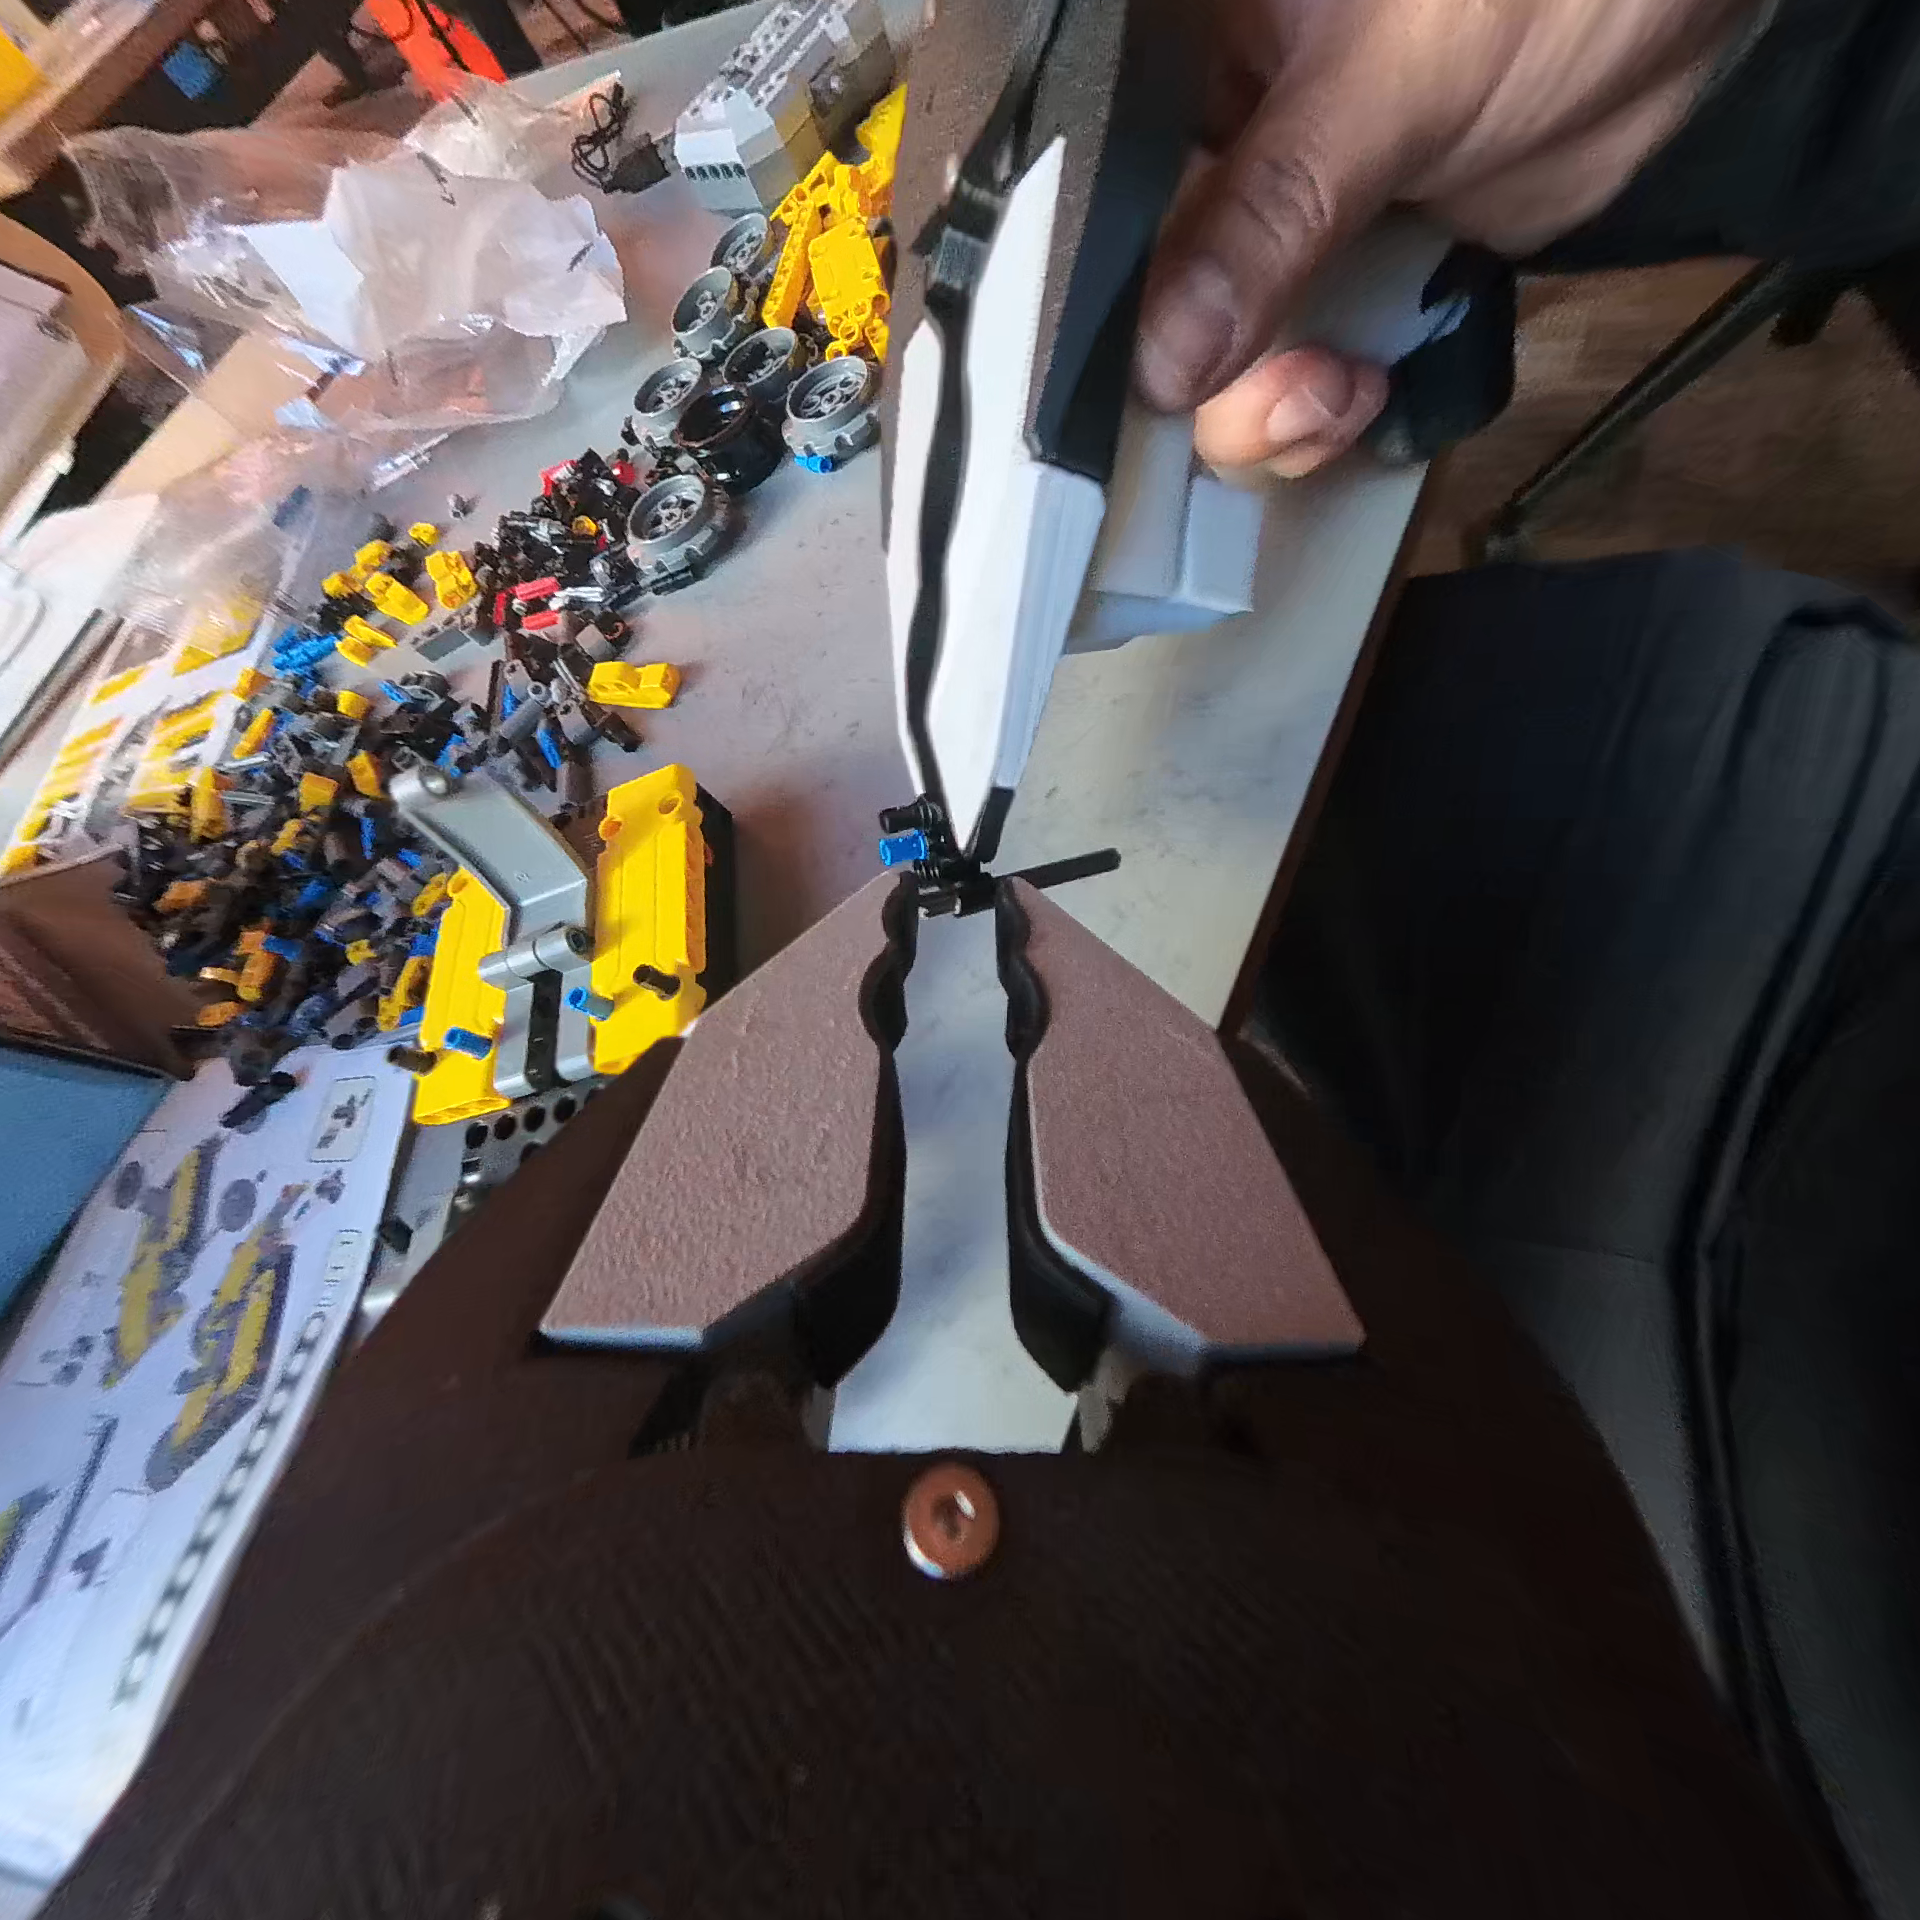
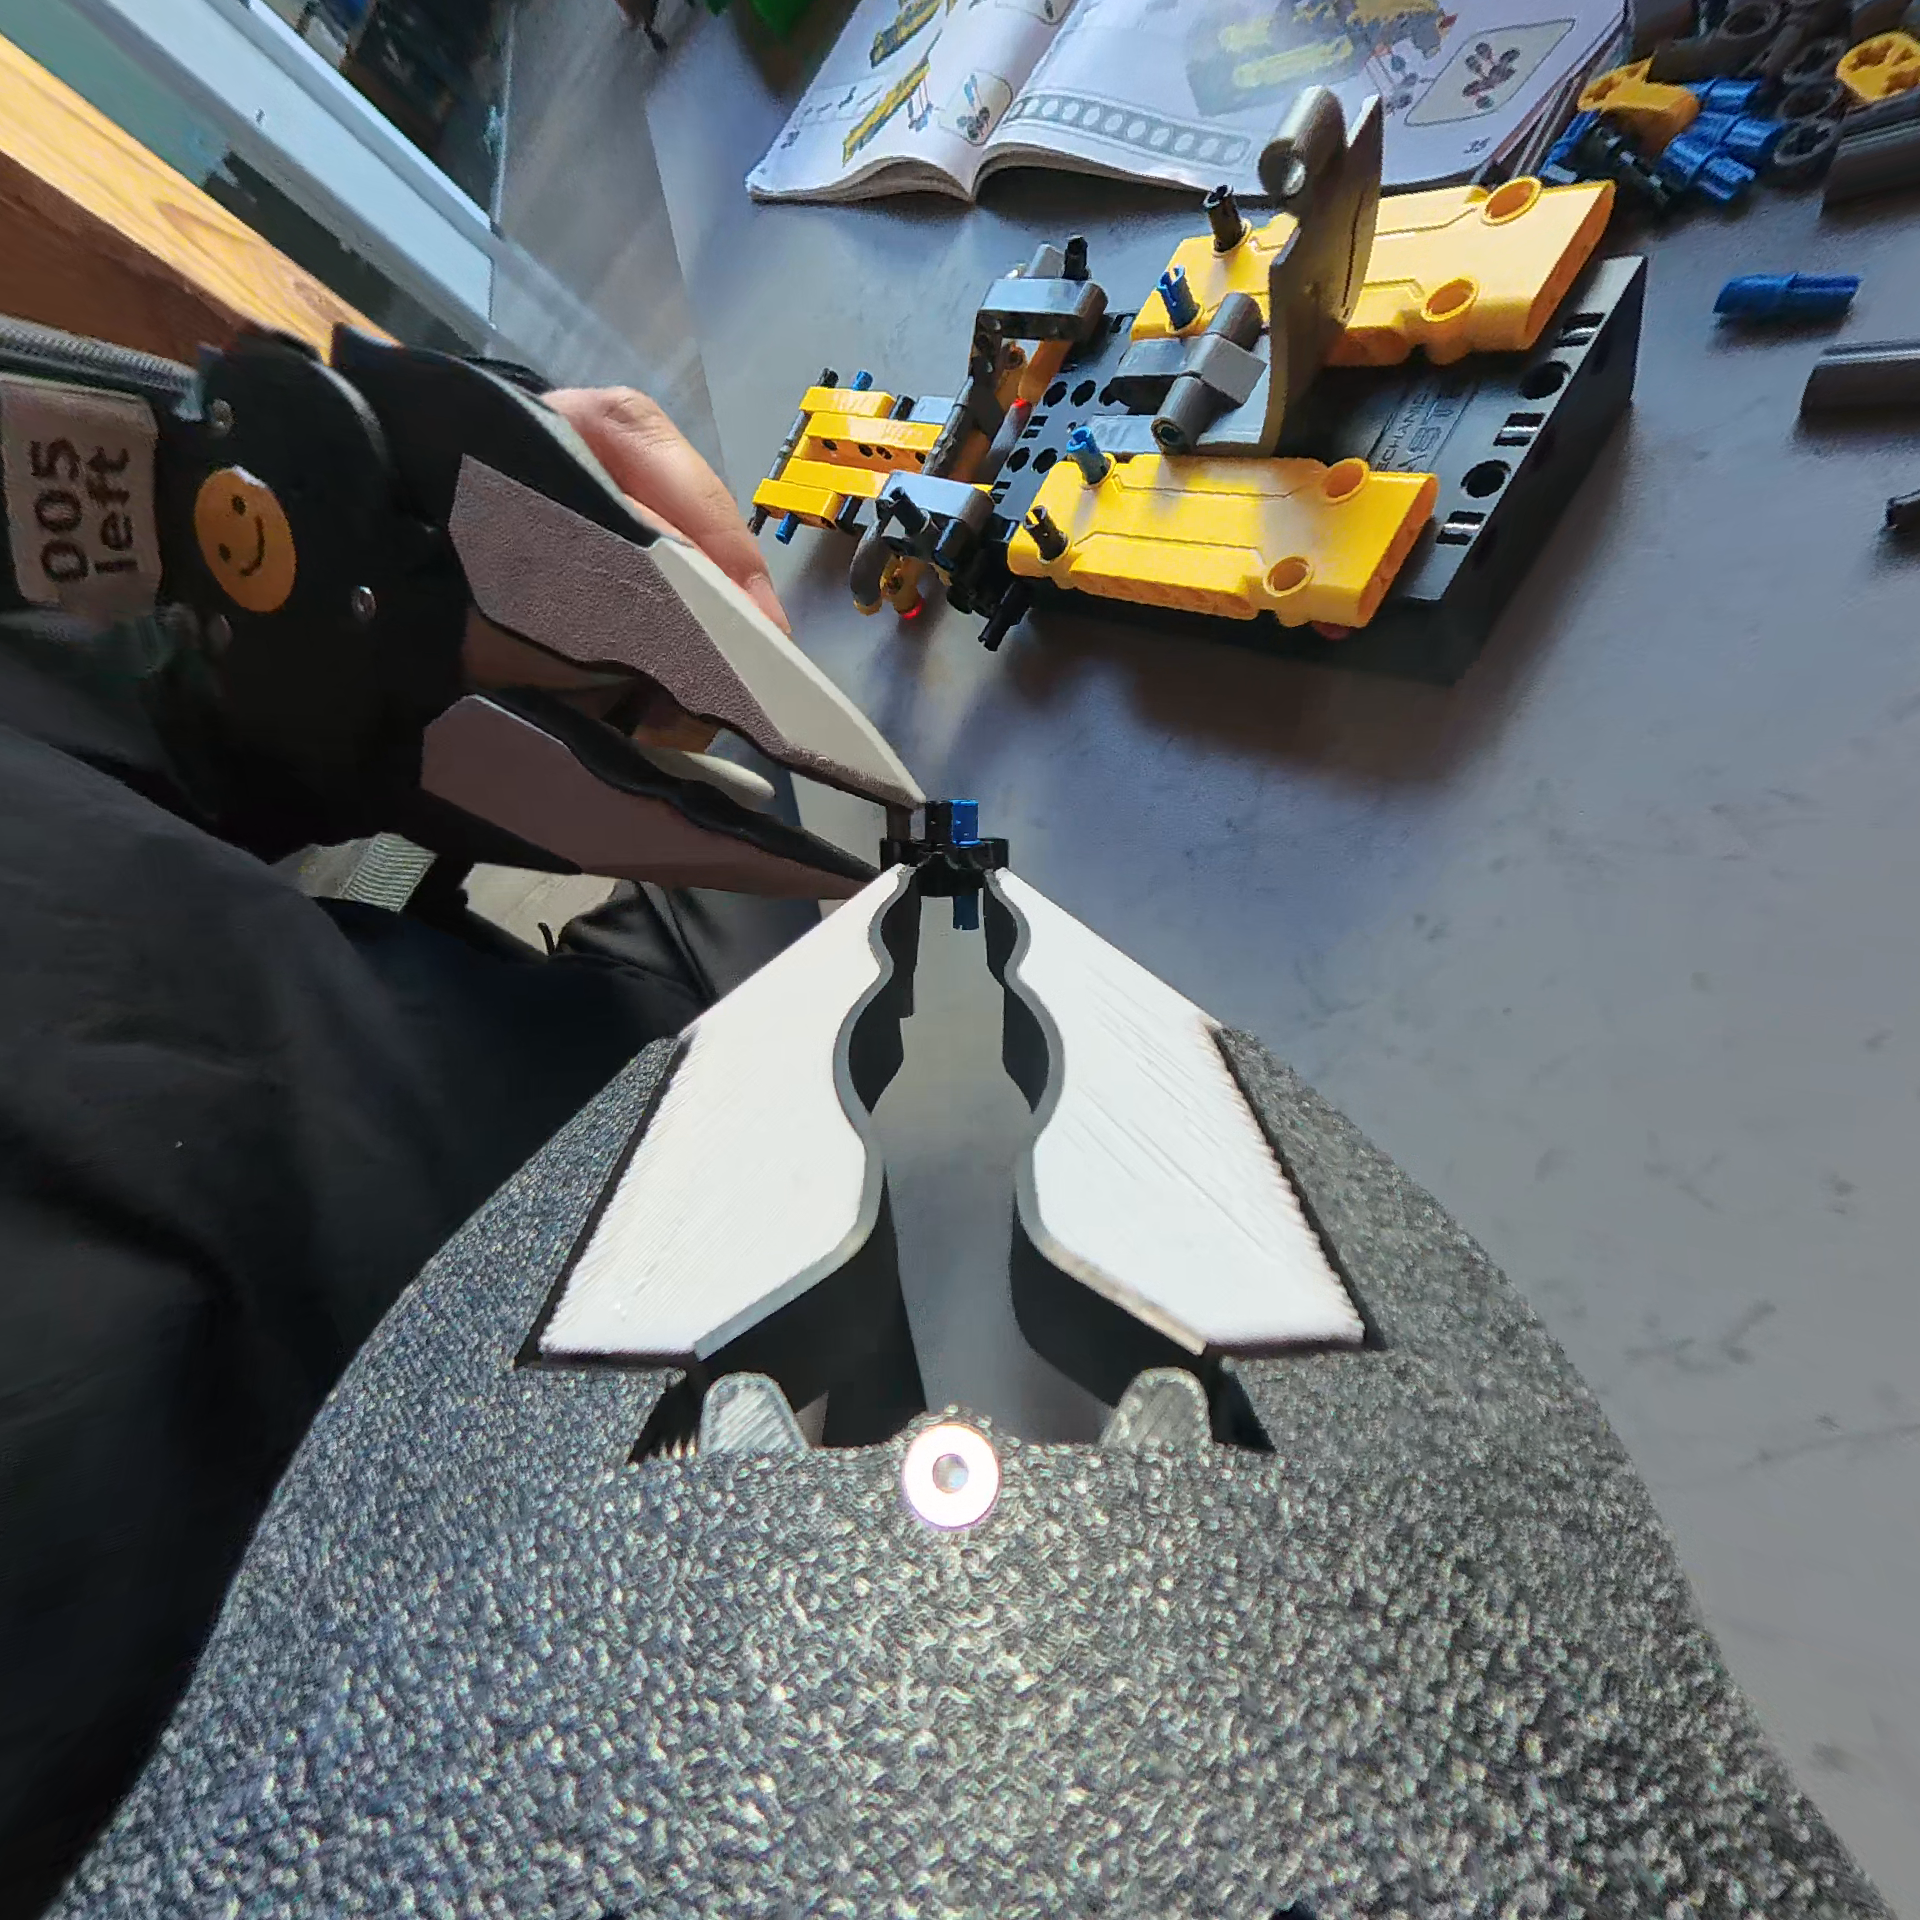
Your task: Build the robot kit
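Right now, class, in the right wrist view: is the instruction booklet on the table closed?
No. The instruction booklet lies open on the table, pages spread, beyond the yellow and black assembly.

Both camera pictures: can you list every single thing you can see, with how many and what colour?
small pin assembly: one, black with blue pin, pinched between both gripper tips above the table
partly built model: one, yellow, grey and black, on the table
instruction booklet: one, white, open, beyond the model
loose building pieces: many, yellow, blue, black, piled
wheels: several, grey and black, far side
plastic bags: several, clear, crumpled
table: one, grey
left gripper: one, brown fingers
right gripper: one, white fingers
hand: one, holding right gripper
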Demonstrator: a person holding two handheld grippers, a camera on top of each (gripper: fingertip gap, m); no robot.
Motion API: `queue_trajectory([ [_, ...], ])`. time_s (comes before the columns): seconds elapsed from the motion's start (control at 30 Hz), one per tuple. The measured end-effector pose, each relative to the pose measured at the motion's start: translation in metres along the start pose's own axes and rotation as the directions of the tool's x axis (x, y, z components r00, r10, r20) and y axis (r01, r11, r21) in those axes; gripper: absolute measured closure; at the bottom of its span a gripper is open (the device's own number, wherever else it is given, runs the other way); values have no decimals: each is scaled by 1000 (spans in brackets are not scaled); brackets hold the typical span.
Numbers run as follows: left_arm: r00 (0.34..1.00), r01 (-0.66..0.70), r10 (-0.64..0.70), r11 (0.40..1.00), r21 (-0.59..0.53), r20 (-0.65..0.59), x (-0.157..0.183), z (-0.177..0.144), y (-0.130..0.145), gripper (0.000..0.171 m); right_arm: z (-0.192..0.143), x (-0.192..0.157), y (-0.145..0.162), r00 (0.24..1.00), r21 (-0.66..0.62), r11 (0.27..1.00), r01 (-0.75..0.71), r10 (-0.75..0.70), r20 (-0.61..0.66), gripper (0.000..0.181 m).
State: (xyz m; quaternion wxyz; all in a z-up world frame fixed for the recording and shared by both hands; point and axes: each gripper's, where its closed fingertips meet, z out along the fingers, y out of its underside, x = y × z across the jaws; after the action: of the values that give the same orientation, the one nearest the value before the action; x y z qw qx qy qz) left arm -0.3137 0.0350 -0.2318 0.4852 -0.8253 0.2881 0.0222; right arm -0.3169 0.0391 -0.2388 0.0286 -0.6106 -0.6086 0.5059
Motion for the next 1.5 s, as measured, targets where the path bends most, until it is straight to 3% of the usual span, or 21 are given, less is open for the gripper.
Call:
queue_trajectory([
  [0.43,997,63,-62,998,7,-39,-2,5,5,161,2,6,-1,1000,19,1000,3,-3,-20,169],
  [0.67,989,144,-144,982,123,-12,-12,-5,-10,161,-15,1,-21,997,169,982,81,-78,-28,158],
  [0.8,971,238,-234,941,242,-43,-17,-16,-23,160,-33,-11,-35,997,302,951,58,-72,33,151],
  [0.87,963,271,-264,925,266,-60,-18,-18,-25,160,-34,-21,-38,994,329,943,56,-83,69,149],
  [0.93,955,298,-286,913,278,-83,-17,-18,-27,160,-29,-21,-36,995,318,944,90,-102,22,154],
  [1.07,947,321,-303,902,287,-109,-14,-17,-30,160,-21,-18,-32,989,295,944,146,-134,-59,169],
  [1.37,922,385,-364,898,211,-134,-13,-10,-21,160,-17,-10,-30,982,281,945,166,-131,-139,171],
  [1.5,952,304,-290,933,194,-97,-15,-18,-22,157,-21,-14,-28,983,280,945,170,-142,-117,171],
])
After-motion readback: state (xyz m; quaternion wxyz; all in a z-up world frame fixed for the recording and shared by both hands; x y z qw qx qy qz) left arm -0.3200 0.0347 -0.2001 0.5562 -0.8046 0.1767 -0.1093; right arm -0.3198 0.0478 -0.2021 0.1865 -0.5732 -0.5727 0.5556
